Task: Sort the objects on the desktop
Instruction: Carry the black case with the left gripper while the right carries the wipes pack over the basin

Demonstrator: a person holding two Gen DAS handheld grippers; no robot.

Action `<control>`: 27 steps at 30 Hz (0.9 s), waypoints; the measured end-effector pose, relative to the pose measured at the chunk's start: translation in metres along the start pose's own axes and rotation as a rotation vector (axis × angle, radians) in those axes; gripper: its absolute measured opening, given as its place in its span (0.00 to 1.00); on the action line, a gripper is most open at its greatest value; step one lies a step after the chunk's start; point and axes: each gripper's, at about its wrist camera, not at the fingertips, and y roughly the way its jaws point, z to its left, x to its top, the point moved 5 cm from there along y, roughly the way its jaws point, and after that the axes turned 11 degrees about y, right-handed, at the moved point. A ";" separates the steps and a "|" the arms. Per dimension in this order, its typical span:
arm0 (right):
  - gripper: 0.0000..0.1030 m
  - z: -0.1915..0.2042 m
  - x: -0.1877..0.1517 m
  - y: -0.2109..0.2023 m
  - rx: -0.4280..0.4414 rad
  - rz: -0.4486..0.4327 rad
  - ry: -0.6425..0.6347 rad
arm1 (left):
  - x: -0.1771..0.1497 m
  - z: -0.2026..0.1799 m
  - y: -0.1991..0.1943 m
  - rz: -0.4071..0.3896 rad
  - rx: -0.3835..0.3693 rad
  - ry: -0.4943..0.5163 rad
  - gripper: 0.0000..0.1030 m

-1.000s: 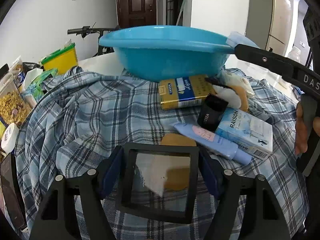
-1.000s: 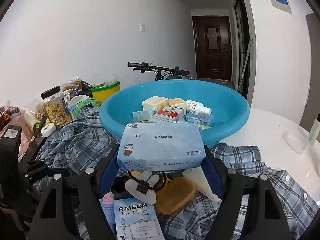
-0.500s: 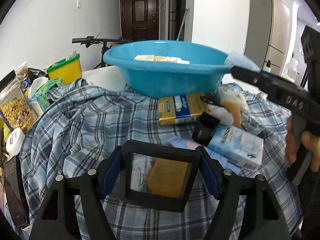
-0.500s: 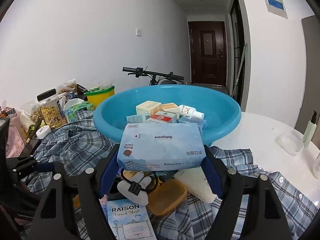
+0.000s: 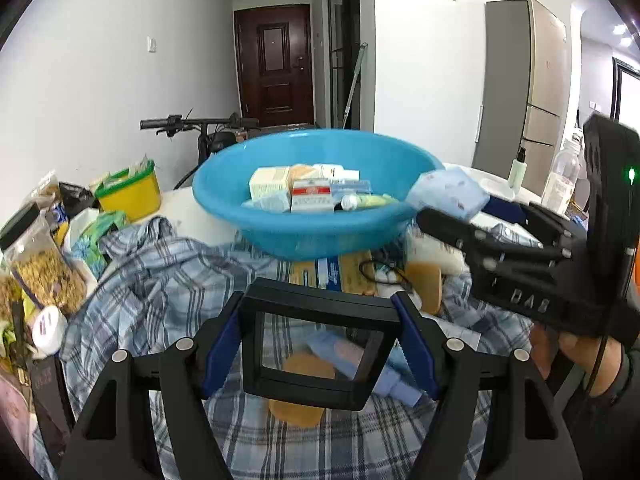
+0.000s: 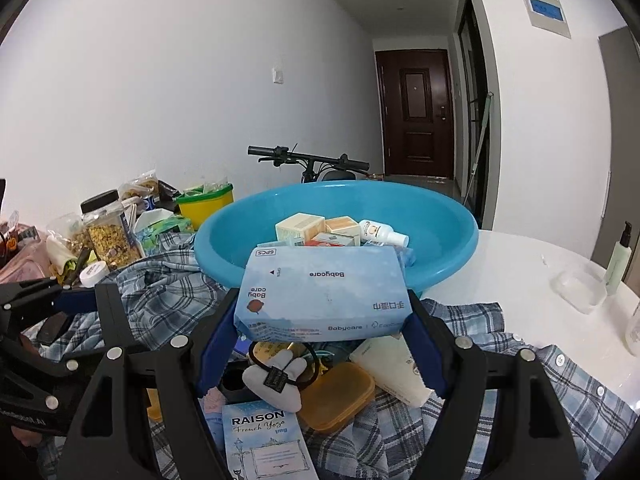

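Observation:
My left gripper (image 5: 320, 344) is shut on a black square frame with a clear pane (image 5: 316, 344), held above the plaid cloth (image 5: 168, 280). My right gripper (image 6: 320, 332) is shut on a light blue Babycare wipes pack (image 6: 324, 292), held just in front of the blue basin (image 6: 440, 220). The basin (image 5: 280, 236) holds several small boxes and a bottle. The wipes pack also shows in the left wrist view (image 5: 448, 192), at the basin's right rim. On the cloth lie a RAISON box (image 6: 264, 440), an orange soap case (image 6: 336, 396), a grey plush hair tie (image 6: 276, 380) and a blue tube (image 5: 392, 380).
A yellow tub (image 5: 128, 192), a cereal jar (image 5: 44, 272) and snack bags crowd the left side. A bicycle handlebar (image 5: 192, 124) stands behind the basin. A pump bottle (image 6: 618, 256) and a clear container (image 6: 578, 288) stand on the white table at right.
Both grippers have risen with their loads, so the basin's contents now show in the left wrist view. The right gripper with the wipes pack stands closer to the basin.

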 end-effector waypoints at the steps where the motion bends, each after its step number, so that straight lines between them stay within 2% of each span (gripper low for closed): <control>1: 0.74 -0.001 0.000 0.000 -0.003 0.000 0.003 | 0.006 0.000 -0.001 -0.004 0.002 0.003 0.72; 13: 0.74 -0.006 0.001 0.001 -0.013 0.007 0.018 | 0.074 0.017 0.008 -0.053 0.044 0.007 0.72; 16: 0.74 -0.007 0.002 0.000 -0.012 0.007 0.027 | 0.091 0.022 0.021 -0.064 0.039 -0.007 0.72; 20: 0.74 -0.005 0.004 -0.004 -0.017 -0.020 0.023 | 0.109 0.033 0.046 -0.053 0.069 -0.007 0.72; 27: 0.74 -0.007 0.001 0.002 -0.025 0.015 0.021 | 0.115 0.061 0.085 -0.044 0.071 -0.091 0.72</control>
